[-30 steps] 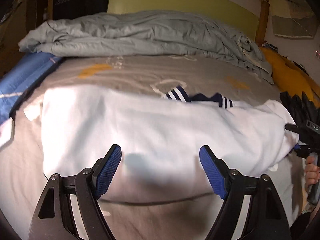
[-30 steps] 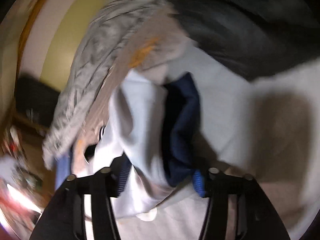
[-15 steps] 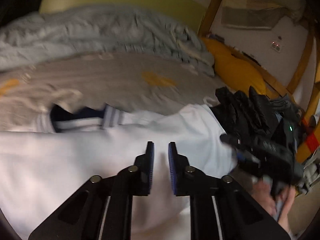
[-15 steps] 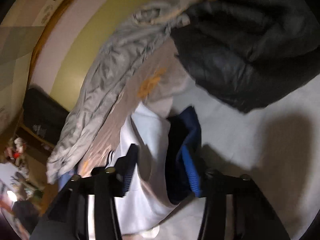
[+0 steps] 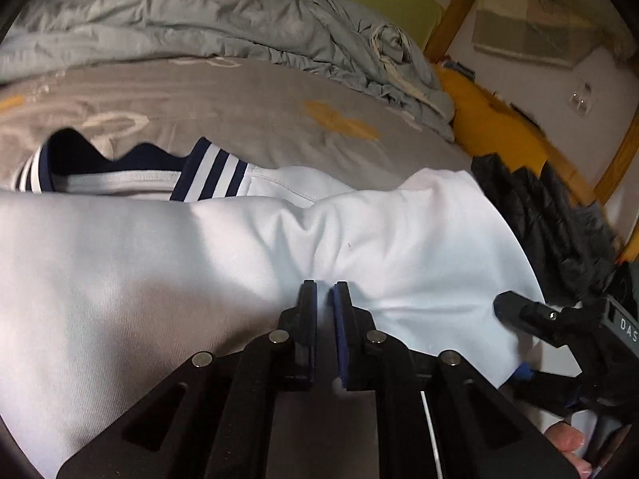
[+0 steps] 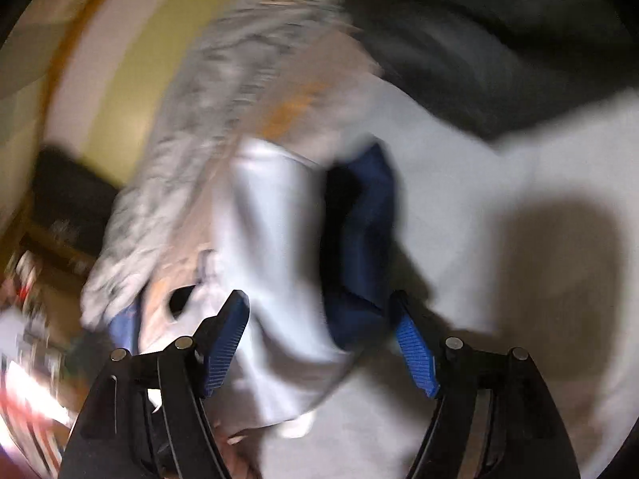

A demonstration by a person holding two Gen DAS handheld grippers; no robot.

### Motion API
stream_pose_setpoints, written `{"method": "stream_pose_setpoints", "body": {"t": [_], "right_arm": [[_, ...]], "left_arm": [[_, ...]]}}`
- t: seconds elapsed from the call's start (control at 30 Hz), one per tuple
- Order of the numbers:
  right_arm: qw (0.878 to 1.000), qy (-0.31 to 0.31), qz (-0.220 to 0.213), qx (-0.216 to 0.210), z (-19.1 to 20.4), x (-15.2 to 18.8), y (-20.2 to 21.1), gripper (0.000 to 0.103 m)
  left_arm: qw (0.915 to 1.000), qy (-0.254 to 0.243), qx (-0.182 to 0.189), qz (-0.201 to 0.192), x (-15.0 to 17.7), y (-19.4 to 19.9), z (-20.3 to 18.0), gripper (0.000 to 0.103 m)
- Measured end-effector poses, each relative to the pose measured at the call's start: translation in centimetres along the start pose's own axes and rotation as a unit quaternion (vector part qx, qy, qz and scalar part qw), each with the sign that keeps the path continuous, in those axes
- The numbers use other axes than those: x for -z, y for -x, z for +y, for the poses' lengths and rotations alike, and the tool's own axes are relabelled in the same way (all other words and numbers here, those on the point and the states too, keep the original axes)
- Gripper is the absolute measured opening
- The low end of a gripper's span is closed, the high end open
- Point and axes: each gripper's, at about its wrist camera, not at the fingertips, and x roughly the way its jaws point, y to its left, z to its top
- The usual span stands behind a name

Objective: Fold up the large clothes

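A large white garment (image 5: pixel 167 263) with a navy striped collar (image 5: pixel 211 173) lies spread across the bed. My left gripper (image 5: pixel 324 285) is shut, its tips pressed on the white cloth; whether it pinches a fold is hidden. My right gripper (image 6: pixel 319 311) is open in the blurred right wrist view, its blue pads either side of a bunched end of the white garment (image 6: pixel 275 239) with navy fabric (image 6: pixel 359 239). The right gripper also shows in the left wrist view (image 5: pixel 519 319) at the garment's right edge.
A rumpled grey duvet (image 5: pixel 199 28) lies along the bed's far side. A black puffer jacket (image 5: pixel 559 223) and an orange pillow (image 5: pixel 491 123) are at the right. The grey printed sheet (image 5: pixel 239 111) lies between duvet and garment. A wooden frame (image 5: pixel 451 12) is behind.
My left gripper closed from wide open and swung right onto the white cloth. My right gripper opened wider around the bunched end and is moving fast, blurring its view.
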Motion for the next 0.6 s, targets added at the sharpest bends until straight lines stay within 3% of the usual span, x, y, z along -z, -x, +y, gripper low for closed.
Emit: {"method": "stream_pose_setpoints", "body": {"t": [0.1,0.13,0.23,0.3,0.33,0.4,0.43,0.47,0.53,0.6], "right_arm": [[1.000,-0.009,-0.015,-0.001,0.3,0.3,0.8,0.075],[1.000,-0.015,-0.017,-0.008,0.1,0.5,0.9,0.081],[1.000,-0.013,-0.001,-0.020,0.7,0.9,-0.1,0.082],[0.999,0.009,-0.041,-0.003,1.1,0.4,-0.4,0.082],[0.999,0.012,-0.053,0.004,1.2,-0.2,-1.1,0.078],[0.998,0.016,-0.059,-0.001,1.5,-0.9,-1.6,0.056],[0.998,0.016,-0.051,-0.019,1.7,-1.2,-1.8,0.037],[0.998,0.022,-0.055,-0.026,2.1,-1.3,-1.8,0.028],[0.993,0.080,-0.080,-0.023,4.3,-0.9,-0.7,0.020],[0.974,0.183,-0.133,-0.016,8.3,1.0,1.2,0.019]], "left_arm": [[0.9999,-0.009,-0.006,-0.005,0.1,-0.1,-0.1,0.011],[0.9999,-0.009,-0.006,-0.006,0.0,-0.1,-0.2,0.010],[1.0000,-0.002,0.003,-0.008,0.0,-0.2,0.1,0.010],[1.0000,-0.003,0.003,-0.009,0.0,-0.1,0.1,0.010],[1.0000,-0.005,0.002,-0.008,0.1,-0.1,0.1,0.010],[1.0000,-0.006,0.001,-0.003,-0.2,-0.4,0.2,0.010],[1.0000,-0.004,0.001,0.002,-0.3,-0.6,0.2,0.010],[1.0000,-0.001,0.001,0.006,-0.5,-0.6,0.3,0.010],[0.9998,-0.005,-0.005,0.017,-0.6,0.2,0.0,0.010],[0.9996,-0.023,-0.007,0.013,-0.6,2.7,-0.4,0.011]]}}
